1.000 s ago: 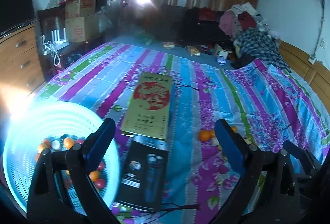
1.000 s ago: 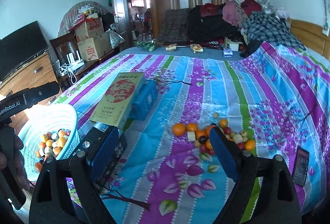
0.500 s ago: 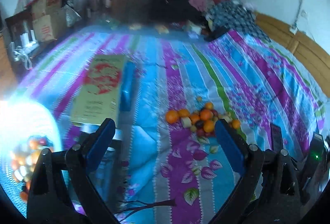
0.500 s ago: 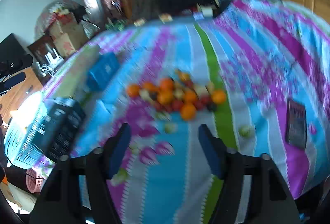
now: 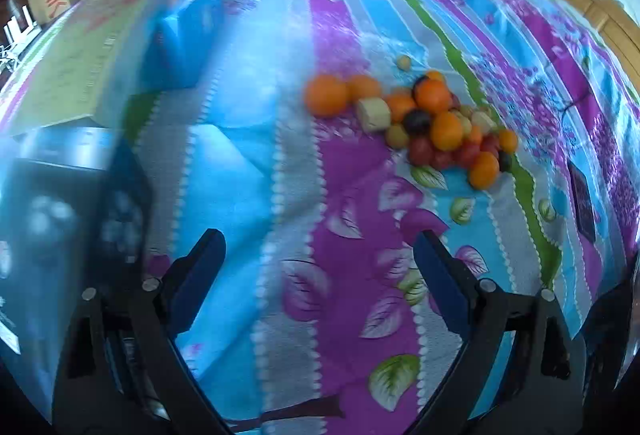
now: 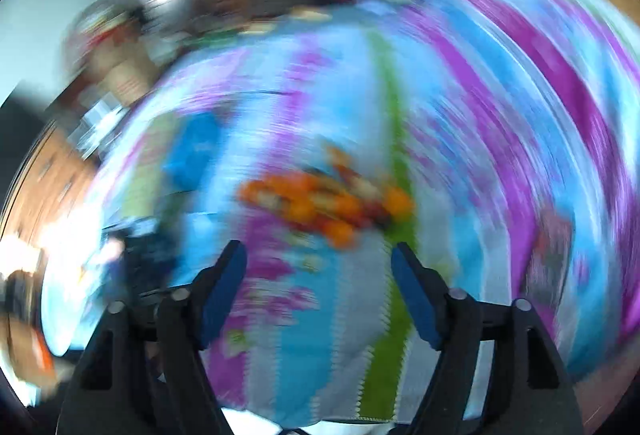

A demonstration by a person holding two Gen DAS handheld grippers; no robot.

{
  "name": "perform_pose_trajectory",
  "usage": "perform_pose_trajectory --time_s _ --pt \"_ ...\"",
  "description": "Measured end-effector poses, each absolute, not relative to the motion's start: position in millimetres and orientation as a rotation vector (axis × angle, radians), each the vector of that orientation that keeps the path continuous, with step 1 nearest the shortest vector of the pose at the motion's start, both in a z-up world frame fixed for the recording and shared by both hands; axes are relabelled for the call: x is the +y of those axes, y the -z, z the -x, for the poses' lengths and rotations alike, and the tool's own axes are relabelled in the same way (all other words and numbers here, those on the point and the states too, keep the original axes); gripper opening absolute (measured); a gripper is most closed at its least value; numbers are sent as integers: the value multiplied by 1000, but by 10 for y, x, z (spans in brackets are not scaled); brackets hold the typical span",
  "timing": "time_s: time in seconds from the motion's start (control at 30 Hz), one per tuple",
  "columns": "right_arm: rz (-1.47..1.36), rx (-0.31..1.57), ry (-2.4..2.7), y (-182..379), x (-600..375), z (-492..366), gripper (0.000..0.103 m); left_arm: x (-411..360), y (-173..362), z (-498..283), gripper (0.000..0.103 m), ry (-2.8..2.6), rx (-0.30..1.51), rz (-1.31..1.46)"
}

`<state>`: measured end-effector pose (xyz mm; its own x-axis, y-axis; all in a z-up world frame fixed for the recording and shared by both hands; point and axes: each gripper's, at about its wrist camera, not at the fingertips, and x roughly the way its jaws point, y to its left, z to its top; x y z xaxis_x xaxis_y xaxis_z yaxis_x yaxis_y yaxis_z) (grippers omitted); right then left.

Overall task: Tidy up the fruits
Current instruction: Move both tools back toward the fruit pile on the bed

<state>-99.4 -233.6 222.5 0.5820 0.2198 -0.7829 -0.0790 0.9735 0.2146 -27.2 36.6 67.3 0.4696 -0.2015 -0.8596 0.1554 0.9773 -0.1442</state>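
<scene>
Both grippers, the left gripper (image 5: 318,263) and right gripper (image 6: 318,275), are held wide and empty. Ahead on the bedspread (image 5: 344,203) lies the fruit pile (image 5: 420,123). One outlying orange (image 5: 326,95) is best approached singly, so neighbours are not scattered.

One pile of fruit (image 5: 424,123): about seven oranges, around five small red fruits, two dark ones, a few pale ones. Three boxes: one gold (image 5: 80,47), one blue (image 5: 180,43), one black (image 5: 68,211)

Fruit pile (image 5: 424,123) on bedspread, oranges, red & dark small ones, clustered, touching
</scene>
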Motion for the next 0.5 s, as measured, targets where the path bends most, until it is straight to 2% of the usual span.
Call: perform_pose_trajectory --time_s 0.13,0.2,0.37,0.5 --pt "208 874 -431 -3260 -1377 1118 87 518 -738 320 95 195 1041 102" --pt "396 821 -522 -3627 -839 1373 93 560 -775 361 96 194 1030 112" --pt "794 709 -629 -3942 127 2039 93 656 -821 427 96 205 1036 153" --pt "1049 510 -539 -4096 446 2453 93 739 -875 489 96 196 1020 169"
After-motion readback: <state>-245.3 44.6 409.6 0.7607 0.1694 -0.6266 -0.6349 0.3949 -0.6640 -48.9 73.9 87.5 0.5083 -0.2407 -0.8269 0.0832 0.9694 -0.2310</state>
